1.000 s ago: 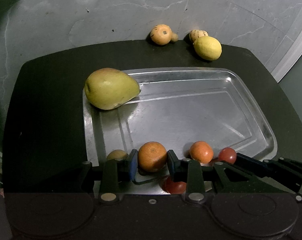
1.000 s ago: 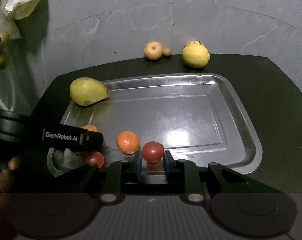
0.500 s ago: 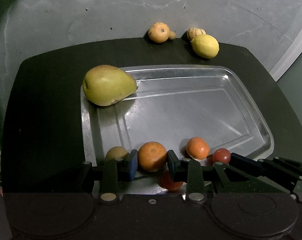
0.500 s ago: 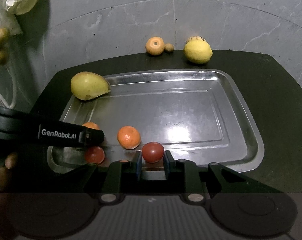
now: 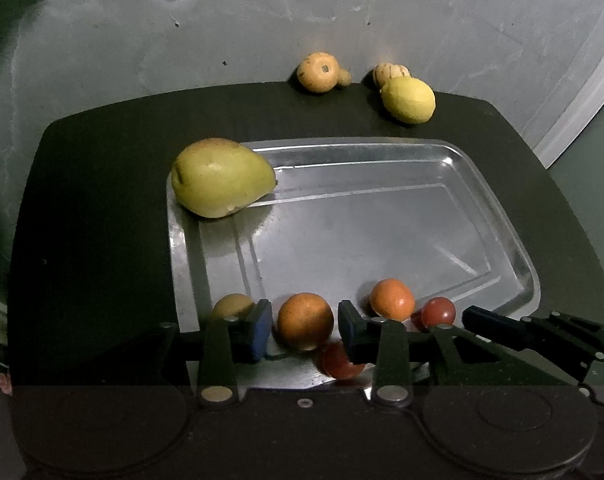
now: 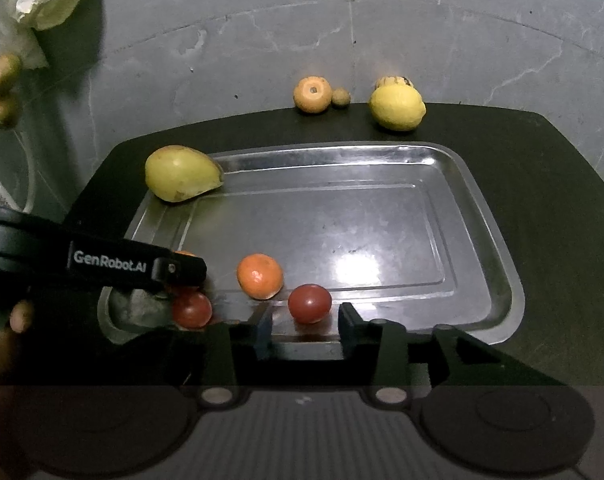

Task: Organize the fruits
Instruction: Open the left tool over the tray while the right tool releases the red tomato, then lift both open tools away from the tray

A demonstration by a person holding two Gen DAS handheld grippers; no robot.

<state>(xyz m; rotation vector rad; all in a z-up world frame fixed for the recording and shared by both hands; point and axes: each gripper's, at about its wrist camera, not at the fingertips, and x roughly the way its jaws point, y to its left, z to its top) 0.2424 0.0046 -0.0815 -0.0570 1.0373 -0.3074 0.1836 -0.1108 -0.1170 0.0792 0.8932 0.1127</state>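
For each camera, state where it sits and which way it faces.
Left wrist: rides the left gripper at the tray's near-left edge, facing the wall; jaws open around an orange; the right gripper's finger pokes in from the right.
Right wrist: rides the right gripper further right, facing the same way; jaws open beside a tomato; the left gripper and the person's fingers show at left.
Shared: tray, pear, lemon.

We see a silver tray (image 6: 498,264) on a black table (image 6: 562,208), w/ a yellow-green pear (image 6: 181,174), orange mandarin (image 6: 259,276), red tomato (image 6: 310,303). Yellow lemon (image 6: 397,107) behind; grey marbled wall (image 6: 382,32); blue pads (image 5: 261,330).
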